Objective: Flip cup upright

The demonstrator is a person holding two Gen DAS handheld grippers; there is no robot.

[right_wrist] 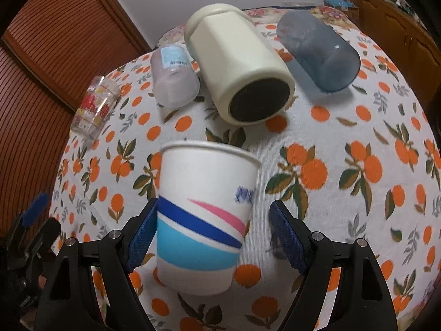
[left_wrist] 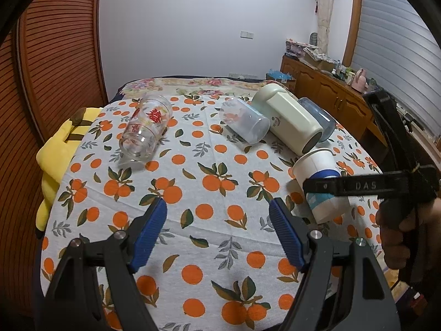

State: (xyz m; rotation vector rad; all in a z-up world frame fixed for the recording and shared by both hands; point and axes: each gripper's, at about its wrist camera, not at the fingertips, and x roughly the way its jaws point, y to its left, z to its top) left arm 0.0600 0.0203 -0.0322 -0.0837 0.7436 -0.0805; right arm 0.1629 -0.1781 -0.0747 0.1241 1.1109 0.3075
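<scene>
A white paper cup (right_wrist: pixel 202 218) with blue and pink stripes lies between the jaws of my right gripper (right_wrist: pixel 213 234), rim pointing away. The left pad (right_wrist: pixel 142 237) touches the cup; the right pad (right_wrist: pixel 286 237) stands clear of it, so the gripper is open around the cup. In the left wrist view the same cup (left_wrist: pixel 317 176) lies tilted at the right with the right gripper's finger (left_wrist: pixel 355 186) across it. My left gripper (left_wrist: pixel 217 231) is open and empty above the tablecloth (left_wrist: pixel 209 165).
Other cups lie on their sides: a printed glass (left_wrist: pixel 146 129), a frosted clear cup (left_wrist: pixel 245 122), a cream mug (left_wrist: pixel 289 122) and a grey-blue tumbler (left_wrist: pixel 319 115). A yellow plush (left_wrist: pixel 58 149) sits at the table's left edge. A wooden cabinet (left_wrist: pixel 330 91) stands at the right.
</scene>
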